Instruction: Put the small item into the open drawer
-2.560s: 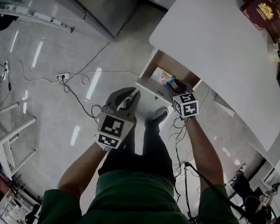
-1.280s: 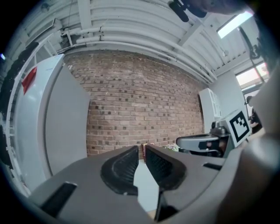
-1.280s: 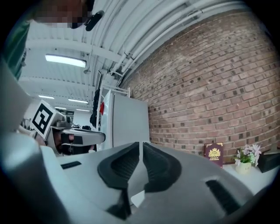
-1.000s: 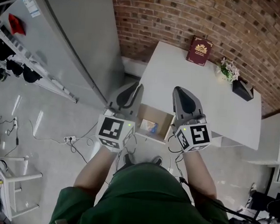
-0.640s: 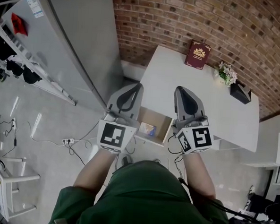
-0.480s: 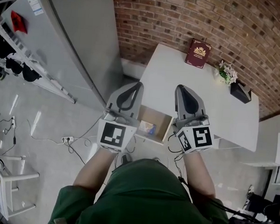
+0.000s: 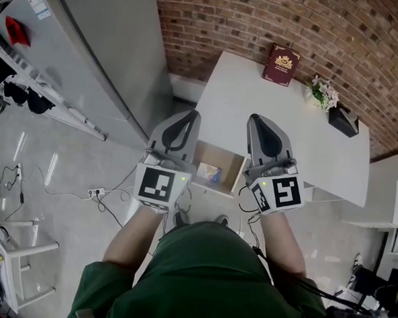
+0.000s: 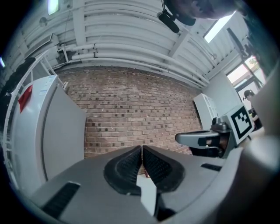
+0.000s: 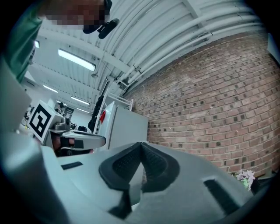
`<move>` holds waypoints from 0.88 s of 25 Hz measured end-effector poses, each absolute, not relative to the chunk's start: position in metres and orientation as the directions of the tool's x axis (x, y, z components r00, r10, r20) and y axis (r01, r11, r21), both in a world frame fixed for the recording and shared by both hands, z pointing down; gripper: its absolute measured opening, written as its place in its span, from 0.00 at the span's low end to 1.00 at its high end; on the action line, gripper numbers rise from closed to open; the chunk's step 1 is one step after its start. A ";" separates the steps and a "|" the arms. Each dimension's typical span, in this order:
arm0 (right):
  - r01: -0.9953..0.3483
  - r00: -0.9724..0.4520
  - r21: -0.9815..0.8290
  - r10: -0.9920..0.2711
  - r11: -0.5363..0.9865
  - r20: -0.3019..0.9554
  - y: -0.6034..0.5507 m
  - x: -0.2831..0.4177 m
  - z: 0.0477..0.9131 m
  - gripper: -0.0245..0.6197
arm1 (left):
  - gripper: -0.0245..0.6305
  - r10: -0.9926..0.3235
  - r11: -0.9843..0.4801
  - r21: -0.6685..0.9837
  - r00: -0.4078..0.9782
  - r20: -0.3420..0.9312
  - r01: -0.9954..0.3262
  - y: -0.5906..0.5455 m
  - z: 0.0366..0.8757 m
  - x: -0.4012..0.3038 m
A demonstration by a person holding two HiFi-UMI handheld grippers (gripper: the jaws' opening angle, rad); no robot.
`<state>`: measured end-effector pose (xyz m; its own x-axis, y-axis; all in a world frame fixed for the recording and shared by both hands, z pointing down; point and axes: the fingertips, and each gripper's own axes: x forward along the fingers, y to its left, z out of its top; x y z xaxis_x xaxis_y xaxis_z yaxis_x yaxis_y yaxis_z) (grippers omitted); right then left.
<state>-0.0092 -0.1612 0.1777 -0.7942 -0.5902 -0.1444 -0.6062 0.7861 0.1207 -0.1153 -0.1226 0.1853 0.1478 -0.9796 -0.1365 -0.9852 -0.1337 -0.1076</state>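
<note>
In the head view the open wooden drawer [image 7: 235,165] juts from the front of the white table [image 7: 289,120]. A small blue and orange item [image 7: 210,172] lies inside it. My left gripper [image 7: 186,118] is held up above the drawer's left side, and my right gripper [image 7: 258,121] above its right side. Both are raised well clear of the drawer. In the left gripper view the left gripper [image 8: 142,151] has its ribbed pads pressed together with nothing between them. The right gripper [image 9: 141,146] looks the same in its own view, shut and empty, pointing at the brick wall.
A dark red book [image 7: 281,64], a small flower pot [image 7: 321,93] and a black box [image 7: 343,121] sit along the table's far edge by the brick wall [image 7: 314,27]. A tall grey cabinet [image 7: 91,61] stands to the left. Cables and a power strip [image 7: 93,193] lie on the floor.
The right gripper has come out of the drawer, leaving the small item inside. Both grippers have risen side by side, level and shut, and over the last second they barely move.
</note>
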 end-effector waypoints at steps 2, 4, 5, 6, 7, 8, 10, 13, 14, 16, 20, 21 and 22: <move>-0.609 -0.792 0.116 -0.594 0.785 -0.143 -0.163 -0.007 0.179 0.04 | 0.05 -0.981 -0.137 -0.108 0.150 -0.123 -0.985 -0.124 0.187 -0.113; -0.608 -0.792 0.110 -0.594 0.786 -0.139 -0.164 -0.006 0.181 0.04 | 0.05 -0.983 -0.142 -0.102 0.152 -0.102 -0.985 -0.125 0.188 -0.111; -0.607 -0.794 0.105 -0.593 0.788 -0.137 -0.164 -0.005 0.182 0.04 | 0.05 -0.983 -0.140 -0.104 0.151 -0.105 -0.985 -0.126 0.189 -0.111; -0.605 -0.795 0.100 -0.592 0.790 -0.137 -0.165 -0.005 0.182 0.04 | 0.05 -0.982 -0.137 -0.109 0.149 -0.113 -0.985 -0.127 0.189 -0.111; -0.605 -0.794 0.096 -0.592 0.790 -0.137 -0.166 -0.004 0.183 0.04 | 0.05 -0.982 -0.136 -0.112 0.149 -0.116 -0.984 -0.128 0.190 -0.111; -0.606 -0.793 0.093 -0.593 0.790 -0.137 -0.166 -0.004 0.184 0.04 | 0.05 -0.982 -0.135 -0.114 0.149 -0.116 -0.984 -0.129 0.191 -0.111; -0.609 -0.791 0.091 -0.596 0.788 -0.137 -0.168 -0.003 0.185 0.04 | 0.05 -0.982 -0.136 -0.115 0.149 -0.113 -0.984 -0.130 0.192 -0.110; -0.609 -0.791 0.090 -0.597 0.788 -0.134 -0.169 0.000 0.187 0.04 | 0.05 -0.983 -0.137 -0.116 0.149 -0.107 -0.984 -0.132 0.195 -0.108; -0.609 -0.791 0.089 -0.597 0.788 -0.132 -0.170 0.001 0.188 0.04 | 0.05 -0.983 -0.138 -0.116 0.150 -0.105 -0.984 -0.133 0.196 -0.107; -0.609 -0.791 0.084 -0.598 0.788 -0.129 -0.172 0.002 0.190 0.04 | 0.05 -0.983 -0.139 -0.116 0.151 -0.101 -0.984 -0.134 0.197 -0.105; -0.608 -0.792 0.078 -0.598 0.790 -0.123 -0.176 0.008 0.193 0.04 | 0.05 -0.984 -0.142 -0.120 0.154 -0.093 -0.983 -0.137 0.198 -0.098; -0.607 -0.793 0.076 -0.597 0.791 -0.122 -0.177 0.010 0.194 0.04 | 0.05 -0.984 -0.142 -0.124 0.153 -0.091 -0.982 -0.138 0.199 -0.096; -0.605 -0.794 0.074 -0.595 0.792 -0.121 -0.178 0.012 0.195 0.04 | 0.05 -0.984 -0.141 -0.127 0.153 -0.087 -0.982 -0.139 0.200 -0.094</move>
<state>0.0120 -0.1778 0.1946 -0.7942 -0.5954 -0.1214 -0.6054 0.7925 0.0743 -0.0936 -0.1389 0.1998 0.1528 -0.9844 -0.0872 -0.9818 -0.1412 -0.1273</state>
